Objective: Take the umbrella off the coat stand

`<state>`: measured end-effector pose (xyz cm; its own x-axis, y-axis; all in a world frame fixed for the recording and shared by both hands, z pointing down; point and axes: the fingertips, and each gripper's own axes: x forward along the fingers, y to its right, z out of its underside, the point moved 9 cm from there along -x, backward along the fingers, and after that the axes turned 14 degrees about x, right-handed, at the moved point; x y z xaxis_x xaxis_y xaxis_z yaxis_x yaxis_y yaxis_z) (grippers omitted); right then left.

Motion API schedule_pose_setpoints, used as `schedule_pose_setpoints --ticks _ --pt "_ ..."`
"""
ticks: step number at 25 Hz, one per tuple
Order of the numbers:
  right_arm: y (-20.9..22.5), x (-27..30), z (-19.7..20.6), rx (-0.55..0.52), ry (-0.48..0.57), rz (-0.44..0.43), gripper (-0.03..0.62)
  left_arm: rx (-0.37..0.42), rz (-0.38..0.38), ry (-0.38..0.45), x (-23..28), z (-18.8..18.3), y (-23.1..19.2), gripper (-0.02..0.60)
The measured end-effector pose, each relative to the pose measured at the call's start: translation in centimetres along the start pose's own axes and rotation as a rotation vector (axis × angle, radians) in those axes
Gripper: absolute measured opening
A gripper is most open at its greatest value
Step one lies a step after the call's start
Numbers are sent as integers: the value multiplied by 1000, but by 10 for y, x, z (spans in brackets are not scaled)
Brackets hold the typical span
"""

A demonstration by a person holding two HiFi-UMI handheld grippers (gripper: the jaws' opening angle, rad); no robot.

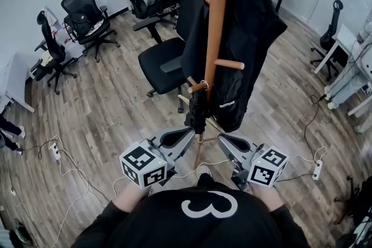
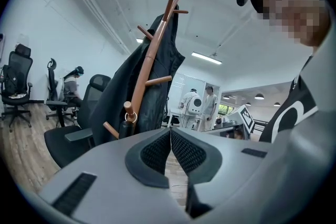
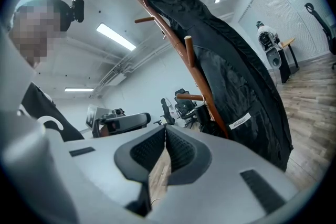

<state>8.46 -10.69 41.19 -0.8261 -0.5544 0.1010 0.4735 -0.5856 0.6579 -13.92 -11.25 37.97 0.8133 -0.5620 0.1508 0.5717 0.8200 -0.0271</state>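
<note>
The umbrella [image 1: 197, 108] is hung by a ring from a low peg of the stand [image 1: 216, 20], with a coat [image 1: 250, 26] at its 3 o'clock. The left gripper [image 1: 187, 133] is held at the umbrella's 7 o'clock and the right gripper [image 1: 225, 139] at 5 o'clock. Both are closed on nothing.
</note>
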Motion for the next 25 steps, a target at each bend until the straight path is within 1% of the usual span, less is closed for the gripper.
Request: schedule_pose_setpoints --ticks 7,12,17,21,25 --pt "29 5 -24 15 12 8 26 4 -9 -36 29 3 -23 18" --pt "44 14 -34 23 7 6 26 4 -16 -45 41 5 -38 20" --pt "57 20 -42 30 -2 8 26 13 -43 -65 51 8 -50 25" --pt "67 25 -43 34 -17 14 26 2 -57 -69 58 11 -58 79" --pt "79 25 -41 51 -24 32 26 0 -68 -92 67 20 -66 136"
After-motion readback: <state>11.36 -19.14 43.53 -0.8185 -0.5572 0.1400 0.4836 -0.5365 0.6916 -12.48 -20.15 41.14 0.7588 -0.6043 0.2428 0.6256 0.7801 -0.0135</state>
